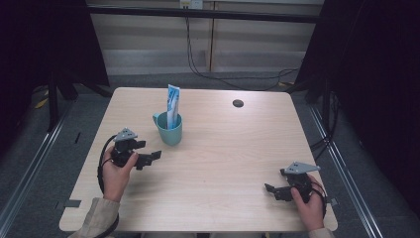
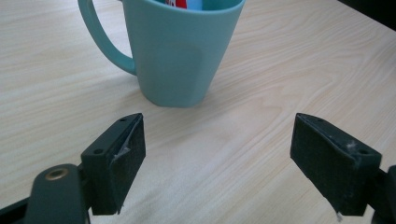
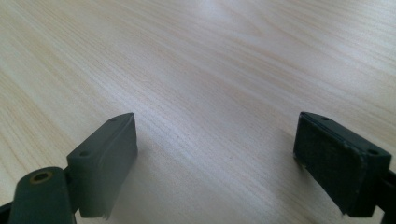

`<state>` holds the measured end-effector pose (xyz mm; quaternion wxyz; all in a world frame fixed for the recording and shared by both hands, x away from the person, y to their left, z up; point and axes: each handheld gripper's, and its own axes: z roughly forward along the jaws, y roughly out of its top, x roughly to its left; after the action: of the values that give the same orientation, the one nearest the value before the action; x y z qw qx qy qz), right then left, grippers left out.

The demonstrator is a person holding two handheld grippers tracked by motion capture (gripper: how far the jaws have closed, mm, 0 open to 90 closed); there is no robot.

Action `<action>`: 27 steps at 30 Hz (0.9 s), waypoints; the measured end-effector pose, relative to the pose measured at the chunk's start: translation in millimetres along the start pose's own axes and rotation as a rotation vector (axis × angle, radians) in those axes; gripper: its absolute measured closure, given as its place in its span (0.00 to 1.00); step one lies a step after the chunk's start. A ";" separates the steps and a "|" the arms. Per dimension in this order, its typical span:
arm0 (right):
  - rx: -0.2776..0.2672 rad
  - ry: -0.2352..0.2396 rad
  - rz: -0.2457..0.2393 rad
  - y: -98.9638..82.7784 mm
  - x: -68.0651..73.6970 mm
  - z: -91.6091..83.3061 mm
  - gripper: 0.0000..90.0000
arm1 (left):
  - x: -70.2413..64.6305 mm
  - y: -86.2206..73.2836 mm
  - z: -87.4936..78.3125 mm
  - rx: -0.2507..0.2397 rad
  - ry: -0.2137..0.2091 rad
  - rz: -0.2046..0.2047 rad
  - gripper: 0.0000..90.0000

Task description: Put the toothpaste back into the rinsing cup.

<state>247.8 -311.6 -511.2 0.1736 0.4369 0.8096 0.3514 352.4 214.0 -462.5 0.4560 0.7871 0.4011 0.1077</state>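
A teal mug [image 1: 169, 129] stands upright on the wooden table [image 1: 233, 148], a blue and white tube [image 1: 172, 107] sticking out of it. My left gripper [image 1: 148, 148] rests just left and below the mug, open and empty, pointing at it. In the left gripper view the mug [image 2: 177, 51] stands close ahead of the spread jaws, handle to the left, with a red and blue item inside. My right gripper [image 1: 271, 191] is low at the table's near right, open, nothing between its jaws; in its own view the right gripper [image 3: 217, 163] faces bare wood.
A small dark round hole [image 1: 238, 103] sits in the table's far right part. Cables hang behind the far edge. Dark curtains and frame rails flank both sides of the table.
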 end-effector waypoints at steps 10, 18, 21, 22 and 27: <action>0.001 0.001 0.001 0.0 0.2 0.0 0.15 | -1.9 -14.3 4.0 0.013 0.000 0.000 0.20; 0.001 0.002 0.000 0.0 0.2 0.0 0.15 | -3.6 -24.3 8.3 0.032 0.000 0.011 0.20; 0.000 0.002 -0.001 0.0 0.2 0.0 0.15 | -4.1 -28.2 9.9 0.040 -0.001 0.008 0.20; 0.001 0.002 -0.001 0.0 0.2 0.0 0.15 | -4.1 -29.2 10.2 0.039 0.000 0.005 0.20; 0.001 0.002 0.000 0.1 0.3 -0.1 0.15 | -4.1 -34.6 10.7 0.047 0.010 0.011 0.20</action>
<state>247.7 -311.4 -511.1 0.1724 0.4366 0.8100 0.3515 337.0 213.3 -495.5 0.4347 0.7994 0.4013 0.1046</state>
